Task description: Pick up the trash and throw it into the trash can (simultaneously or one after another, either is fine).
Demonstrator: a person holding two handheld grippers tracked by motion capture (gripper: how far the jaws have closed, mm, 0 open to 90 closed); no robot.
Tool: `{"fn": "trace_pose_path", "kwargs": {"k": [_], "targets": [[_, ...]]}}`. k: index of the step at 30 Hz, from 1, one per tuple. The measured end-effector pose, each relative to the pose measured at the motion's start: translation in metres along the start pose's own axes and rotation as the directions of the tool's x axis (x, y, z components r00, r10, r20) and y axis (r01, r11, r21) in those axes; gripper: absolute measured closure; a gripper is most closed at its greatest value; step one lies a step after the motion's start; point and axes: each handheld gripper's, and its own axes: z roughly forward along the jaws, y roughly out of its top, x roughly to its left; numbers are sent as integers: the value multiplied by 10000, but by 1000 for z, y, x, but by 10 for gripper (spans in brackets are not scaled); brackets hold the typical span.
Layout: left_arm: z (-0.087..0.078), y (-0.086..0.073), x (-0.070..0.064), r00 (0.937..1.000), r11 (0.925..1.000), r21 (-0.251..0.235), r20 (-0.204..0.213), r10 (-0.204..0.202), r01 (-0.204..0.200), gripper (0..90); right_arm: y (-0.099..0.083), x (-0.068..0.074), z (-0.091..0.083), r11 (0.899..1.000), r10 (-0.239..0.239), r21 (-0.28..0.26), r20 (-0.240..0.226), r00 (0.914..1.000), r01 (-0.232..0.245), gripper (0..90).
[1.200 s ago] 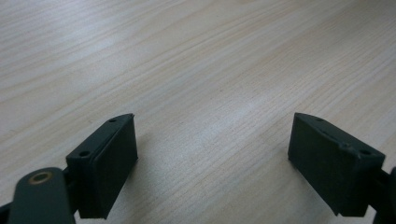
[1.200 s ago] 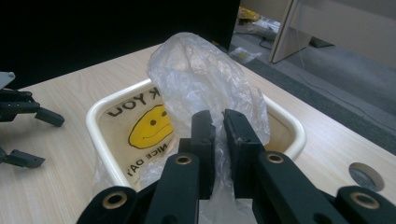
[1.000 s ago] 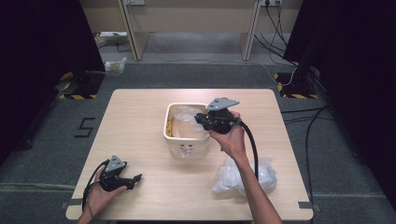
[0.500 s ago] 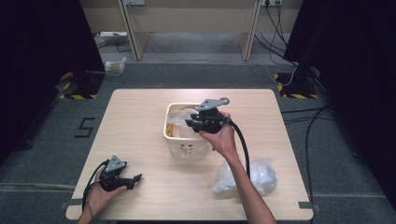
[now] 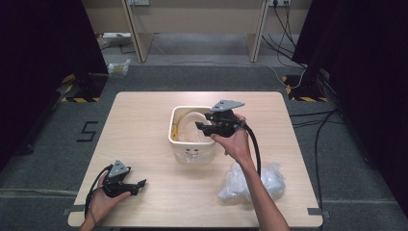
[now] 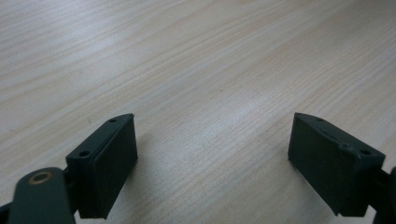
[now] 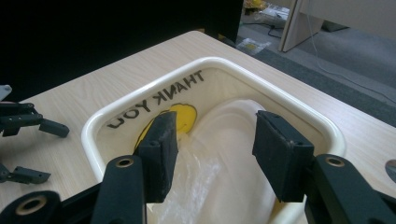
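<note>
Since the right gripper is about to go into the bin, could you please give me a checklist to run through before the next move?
1. Right gripper open: ok, its jaws stand apart with nothing between them.
2. Right gripper lined up with the cream bin: ok, it hangs over the opening, aimed at the plastic bag lining it.
3. Jaws touching the bag: cannot tell, they look just above it.
4. Left gripper out of the way: ok, it is open, low over bare table near the front left corner.
5. Bin steady: cannot tell, nothing holds it down.
6. Crumpled clear plastic clear of the bin: ok, it lies apart, under the right forearm.
</note>
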Motion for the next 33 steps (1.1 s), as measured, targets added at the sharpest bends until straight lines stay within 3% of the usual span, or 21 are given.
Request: {"fn": "trace_pose_path", "kwargs": {"k": [21, 33], "targets": [[0, 0, 0, 10000, 10000, -1, 11, -28, 28, 146, -34, -8, -47, 9993, 276, -261, 739, 9969, -257, 421], [0, 0, 0, 10000, 10000, 0, 3, -5, 5, 146, -65, -15, -73, 9996, 272, 43, 1620, 9864, -283, 400]]}}
